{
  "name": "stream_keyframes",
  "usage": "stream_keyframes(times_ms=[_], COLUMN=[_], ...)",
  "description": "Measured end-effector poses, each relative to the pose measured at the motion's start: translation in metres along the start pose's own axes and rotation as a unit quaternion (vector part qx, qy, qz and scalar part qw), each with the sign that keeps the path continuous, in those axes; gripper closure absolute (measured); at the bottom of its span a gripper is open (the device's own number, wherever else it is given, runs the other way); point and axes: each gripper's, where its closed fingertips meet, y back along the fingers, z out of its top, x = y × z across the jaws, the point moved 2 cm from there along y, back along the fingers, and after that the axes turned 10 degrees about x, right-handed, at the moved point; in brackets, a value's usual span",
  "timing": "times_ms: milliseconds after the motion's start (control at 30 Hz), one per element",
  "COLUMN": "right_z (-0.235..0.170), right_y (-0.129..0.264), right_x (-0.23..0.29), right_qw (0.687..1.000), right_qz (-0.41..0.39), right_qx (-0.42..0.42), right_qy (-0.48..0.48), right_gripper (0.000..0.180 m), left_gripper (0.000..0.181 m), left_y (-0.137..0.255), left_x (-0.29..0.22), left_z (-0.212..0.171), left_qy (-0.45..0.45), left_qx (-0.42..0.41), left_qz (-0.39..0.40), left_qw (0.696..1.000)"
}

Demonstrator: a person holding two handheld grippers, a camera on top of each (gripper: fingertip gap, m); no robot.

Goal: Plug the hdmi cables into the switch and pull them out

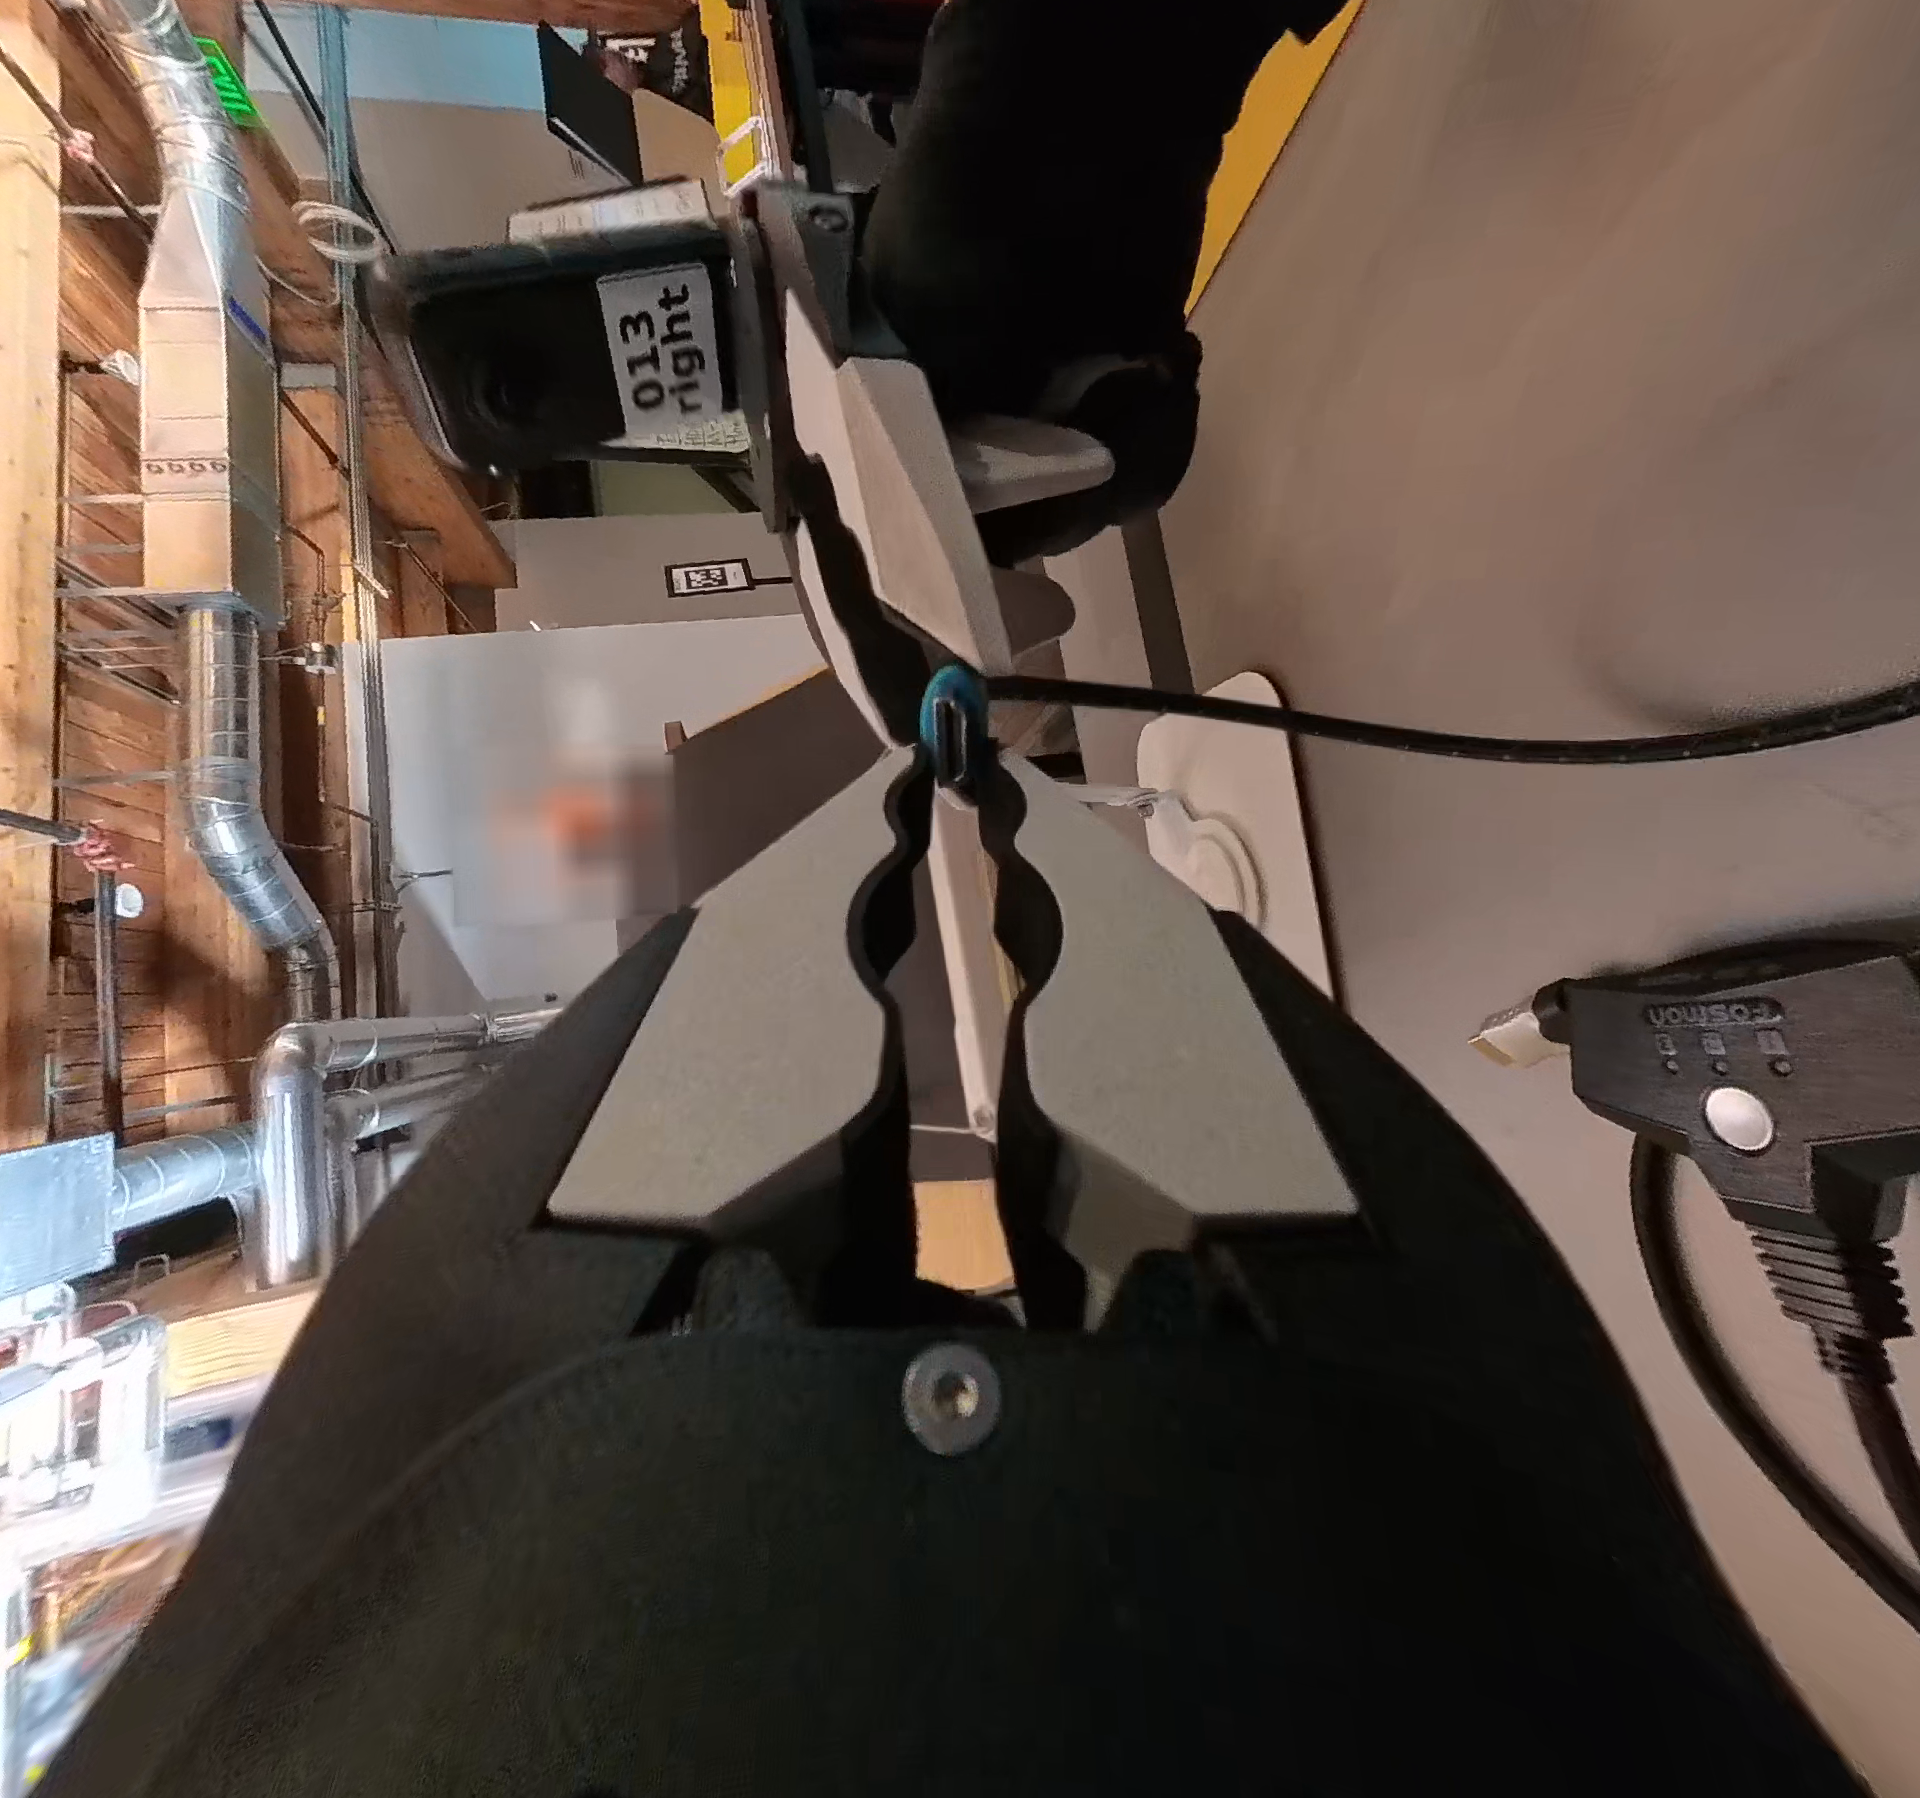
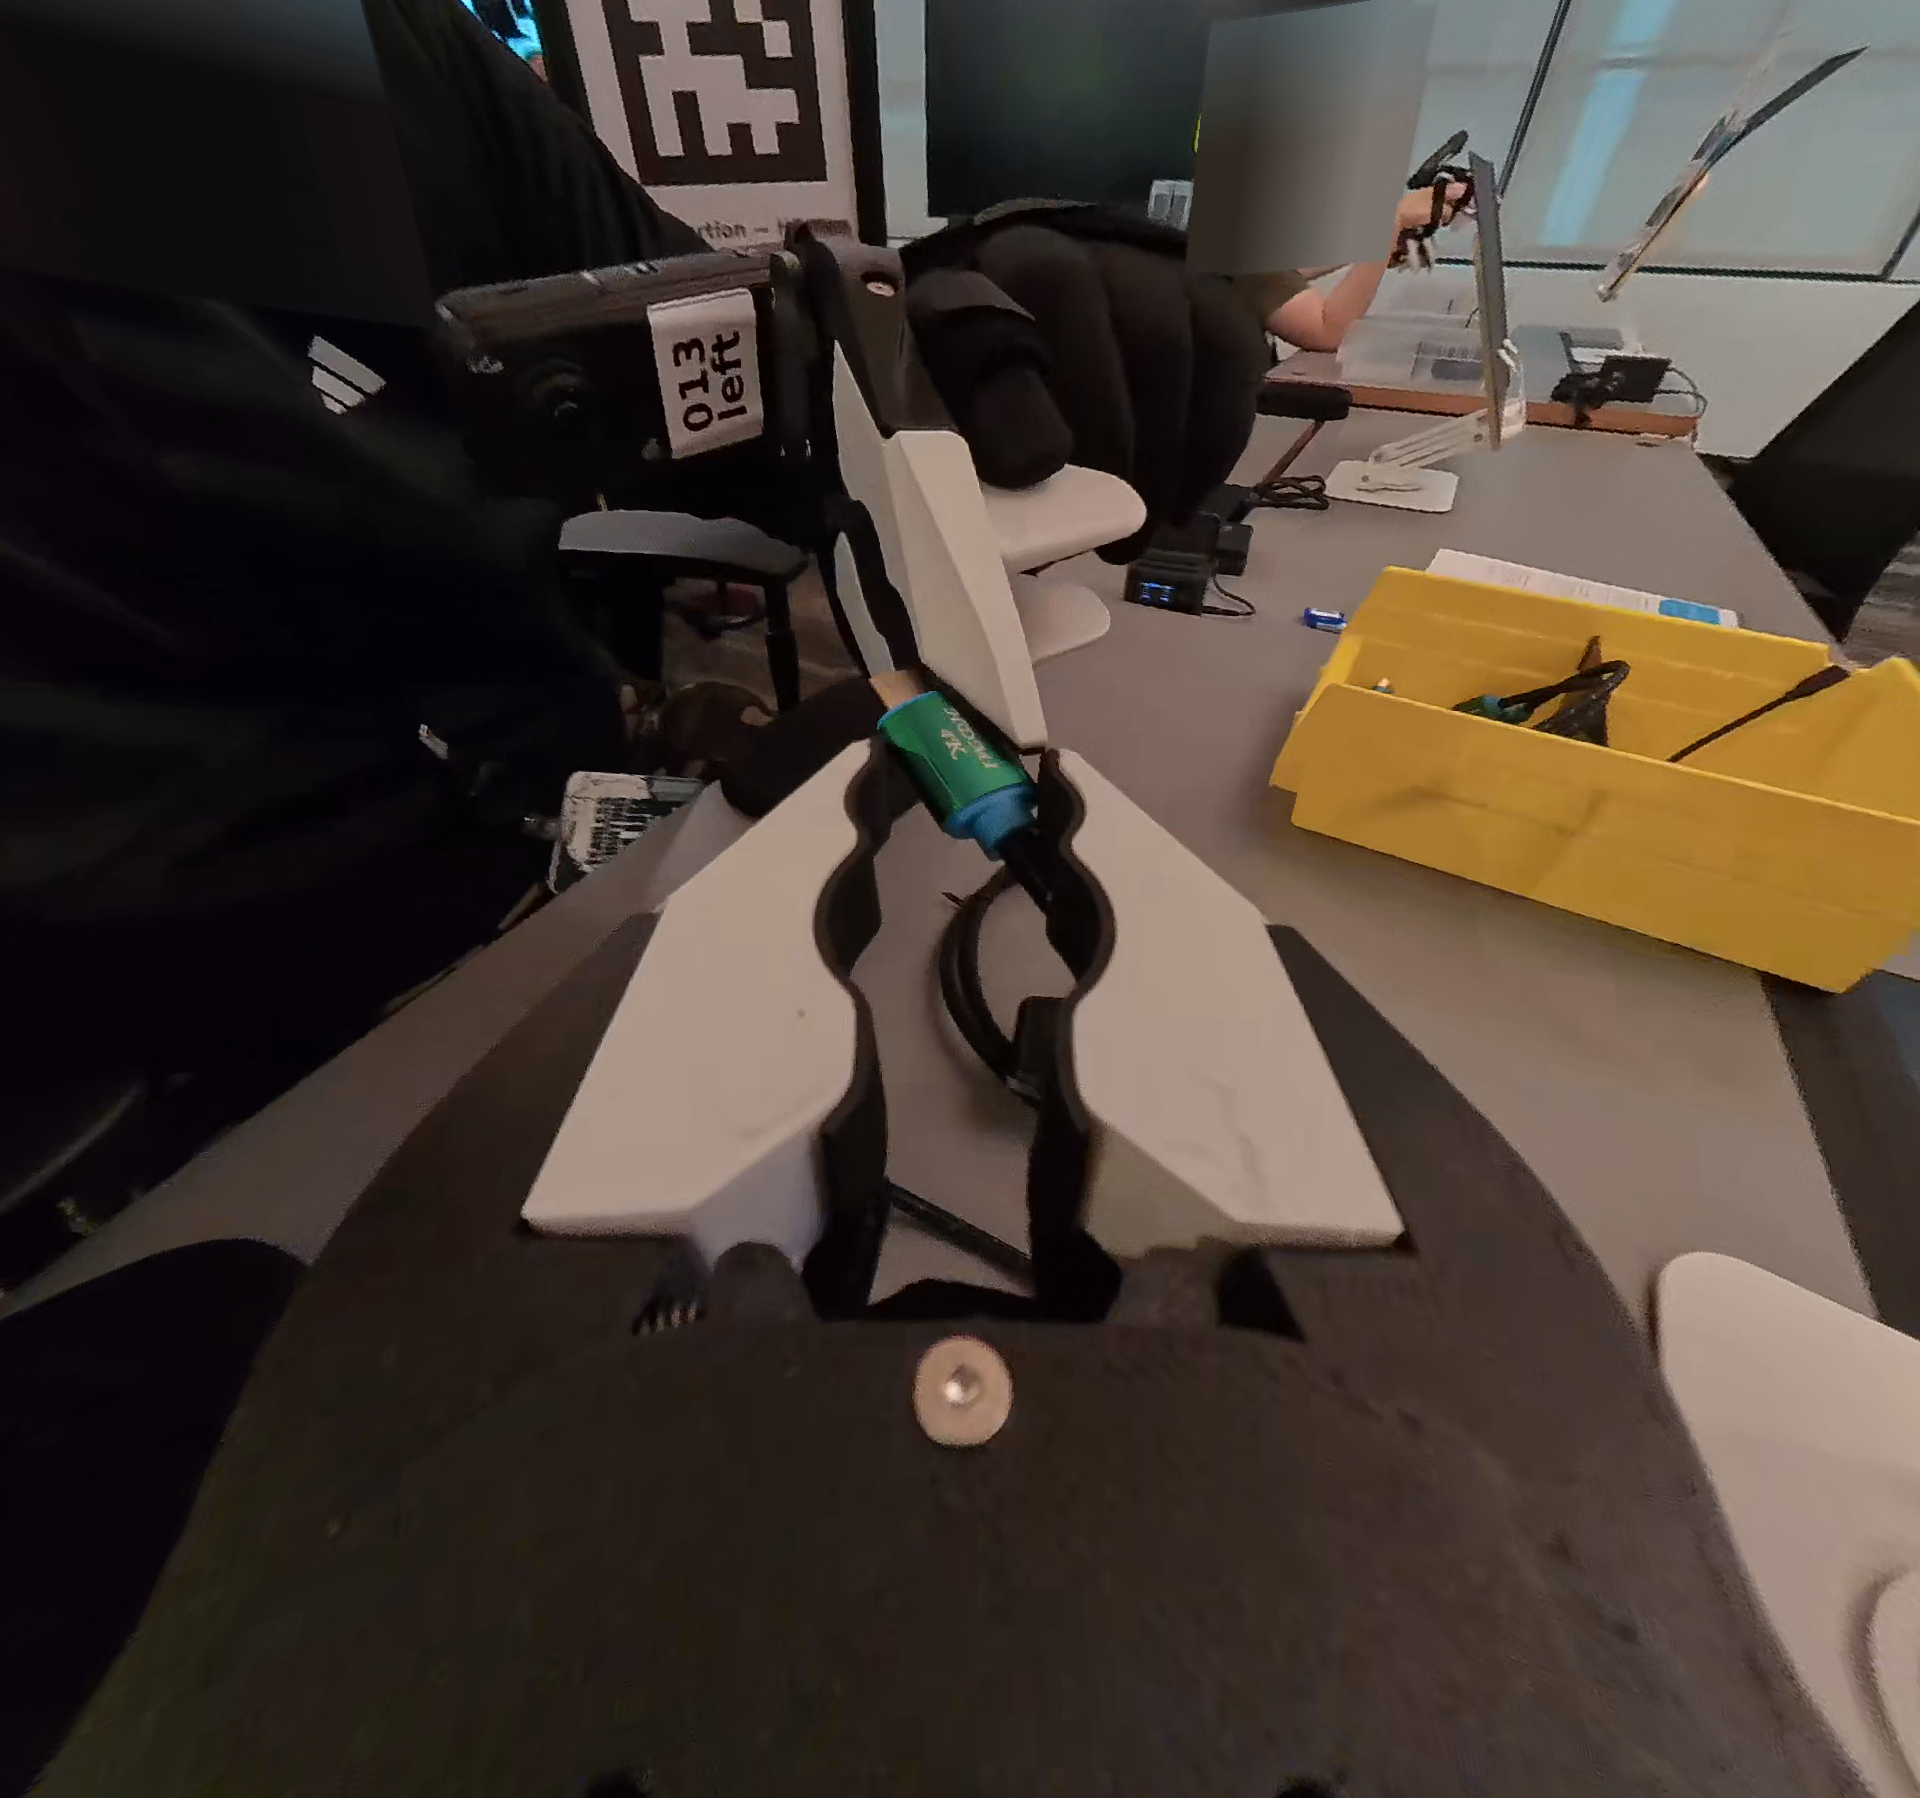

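An HDMI plug with a green and blue shell point(image 2: 951, 761) is held in the air over the grey table point(image 2: 1455, 1073). My right gripper point(image 2: 961, 766) is shut on its shell. Its black cable point(image 2: 1039, 881) drops between my fingers. My left gripper point(image 1: 951, 761) meets it from the other side and is shut on the plug point(image 1: 951, 725), seen head-on. The cable point(image 1: 1455, 738) runs off to the right. The black HDMI switch point(image 1: 1745, 1073) with a round silver button lies on the table point(image 1: 1558, 398), apart from both grippers. A gold connector point(image 1: 1507, 1036) sticks out of its end.
A yellow bin point(image 2: 1558, 813) holding several cables stands on the right of the table. A white stand base point(image 1: 1216, 813) lies beyond the plug. A black charging hub point(image 2: 1195, 553) and a tablet stand point(image 2: 1392, 481) sit farther back. A person sits at the far table. Both grippers' tips are close together, under 4 cm apart. The black HDMI switch point(image 1: 1745, 1073) is about equally far from each gripper, around 20 cm.
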Motion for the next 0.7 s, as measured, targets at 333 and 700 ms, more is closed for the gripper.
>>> stream_keyframes(times_ms=[333, 700], right_z=[-0.015, -0.023], right_y=[0.0, -0.012], right_x=[-0.027, -0.031], right_qw=[0.998, 0.994], right_qz=[-0.039, -0.025], right_qx=[0.001, 0.027], right_qy=[-0.054, -0.1], right_gripper=[0.156, 0.157], left_gripper=[0.155, 0.166], left_y=[-0.017, -0.021], left_x=[-0.008, -0.021], left_z=[-0.022, -0.017], left_qy=[0.07, 0.026], left_qx=[0.028, 0.043], left_qz=[-0.003, -0.031], left_qw=[0.997, 0.998])
